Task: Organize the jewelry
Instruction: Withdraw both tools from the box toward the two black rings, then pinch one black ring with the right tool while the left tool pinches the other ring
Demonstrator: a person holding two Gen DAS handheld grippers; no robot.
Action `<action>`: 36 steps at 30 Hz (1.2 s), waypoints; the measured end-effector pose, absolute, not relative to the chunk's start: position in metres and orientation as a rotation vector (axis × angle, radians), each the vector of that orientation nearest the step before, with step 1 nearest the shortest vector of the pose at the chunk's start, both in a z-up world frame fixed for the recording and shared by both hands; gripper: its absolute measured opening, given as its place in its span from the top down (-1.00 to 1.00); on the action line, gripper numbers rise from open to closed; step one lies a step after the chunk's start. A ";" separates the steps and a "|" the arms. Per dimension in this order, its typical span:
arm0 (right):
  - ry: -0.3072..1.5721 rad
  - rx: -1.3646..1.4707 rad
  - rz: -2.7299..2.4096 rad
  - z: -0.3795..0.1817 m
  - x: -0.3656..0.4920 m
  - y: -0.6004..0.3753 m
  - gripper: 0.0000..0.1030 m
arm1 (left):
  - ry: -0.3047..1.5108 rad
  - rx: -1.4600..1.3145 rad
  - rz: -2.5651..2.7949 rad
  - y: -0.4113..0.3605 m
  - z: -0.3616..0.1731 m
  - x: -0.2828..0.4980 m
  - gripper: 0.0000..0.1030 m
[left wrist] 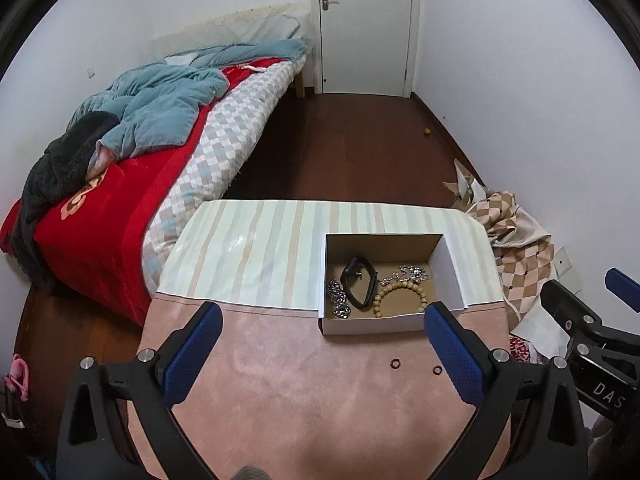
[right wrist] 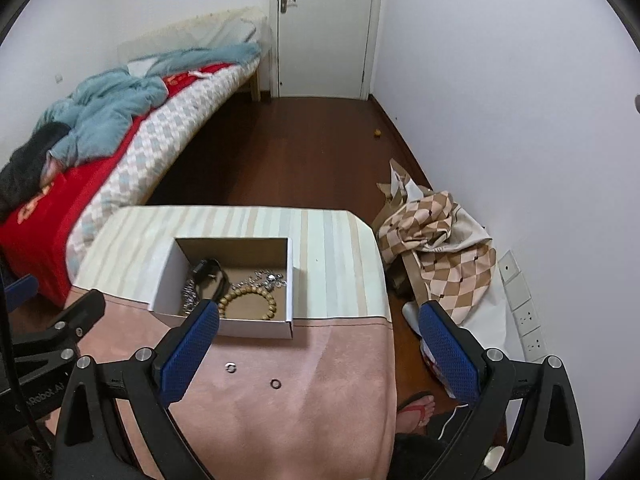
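Note:
A white cardboard box point(left wrist: 360, 326) point(right wrist: 240, 328) stands on the table. In it lie a wooden bead bracelet point(left wrist: 400, 296) point(right wrist: 248, 300), a black band point(left wrist: 360, 284) point(right wrist: 208, 276), a silver chain point(left wrist: 340, 302) point(right wrist: 190, 296) and a silver necklace point(left wrist: 410, 272) point(right wrist: 268, 278). Two small rings point(left wrist: 395, 363) point(right wrist: 275, 383) rest on the pink cloth just in front of the box. My left gripper point(left wrist: 323, 310) hovers open above the cloth, with nothing between its blue pads. Beside it on the right, my right gripper point(right wrist: 319, 309) also stands wide open and holds nothing.
The table carries a pink cloth point(left wrist: 320, 400) in front and a striped cover point(left wrist: 248, 248) behind. A bed point(left wrist: 120, 184) lies to the left, a shut door point(left wrist: 366, 24) at the back. A checked cloth point(right wrist: 436, 248) lies on the floor at right, near a sandalled foot point(right wrist: 418, 408).

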State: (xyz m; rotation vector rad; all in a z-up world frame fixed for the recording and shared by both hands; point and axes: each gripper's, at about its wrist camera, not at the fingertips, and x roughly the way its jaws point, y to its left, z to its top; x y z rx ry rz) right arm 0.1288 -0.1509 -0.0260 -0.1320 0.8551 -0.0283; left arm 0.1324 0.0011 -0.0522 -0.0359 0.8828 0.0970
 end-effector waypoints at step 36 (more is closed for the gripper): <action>1.071 -0.103 0.109 -0.242 0.131 -0.153 0.20 | 1.166 0.054 0.267 0.010 -0.233 0.145 -1.00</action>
